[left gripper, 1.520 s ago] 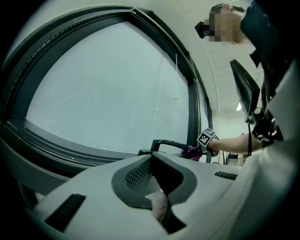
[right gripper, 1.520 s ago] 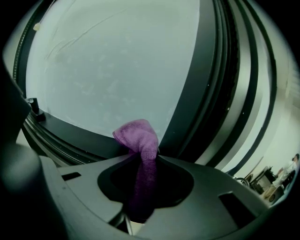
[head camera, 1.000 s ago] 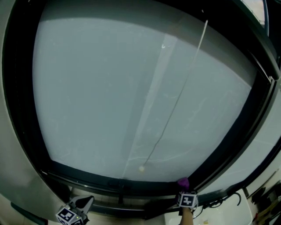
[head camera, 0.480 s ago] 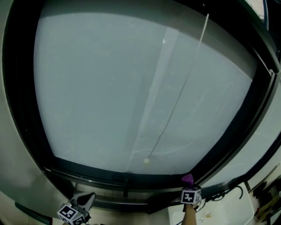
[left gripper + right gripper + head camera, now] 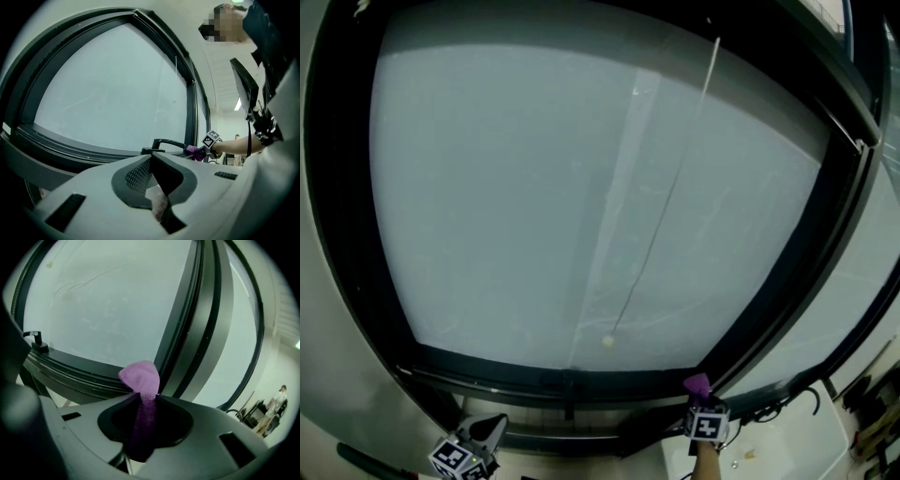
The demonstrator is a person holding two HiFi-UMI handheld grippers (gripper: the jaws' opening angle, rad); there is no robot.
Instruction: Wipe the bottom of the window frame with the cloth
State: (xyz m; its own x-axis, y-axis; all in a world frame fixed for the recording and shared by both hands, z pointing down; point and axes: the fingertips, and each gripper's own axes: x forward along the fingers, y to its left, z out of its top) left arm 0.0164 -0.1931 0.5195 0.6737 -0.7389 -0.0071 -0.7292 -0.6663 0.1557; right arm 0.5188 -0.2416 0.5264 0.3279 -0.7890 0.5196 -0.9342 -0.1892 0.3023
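Observation:
The purple cloth is pinched in my right gripper, which is shut on it. In the right gripper view the cloth sticks up from between the jaws of the right gripper, its tip at the right corner of the bottom window frame. The dark bottom frame runs under the large pale pane. My left gripper hangs below the frame at the lower left, apart from it. Its jaws meet at the tip in the left gripper view, with nothing held.
A black window handle stands on the bottom frame near its middle, also visible as the handle. A thin cord with a bead hangs across the pane. A second framed pane adjoins on the right. A distant person stands far right.
The head view has shifted slightly. The right gripper with the cloth stays at the frame's bottom right corner; the left gripper has barely moved.

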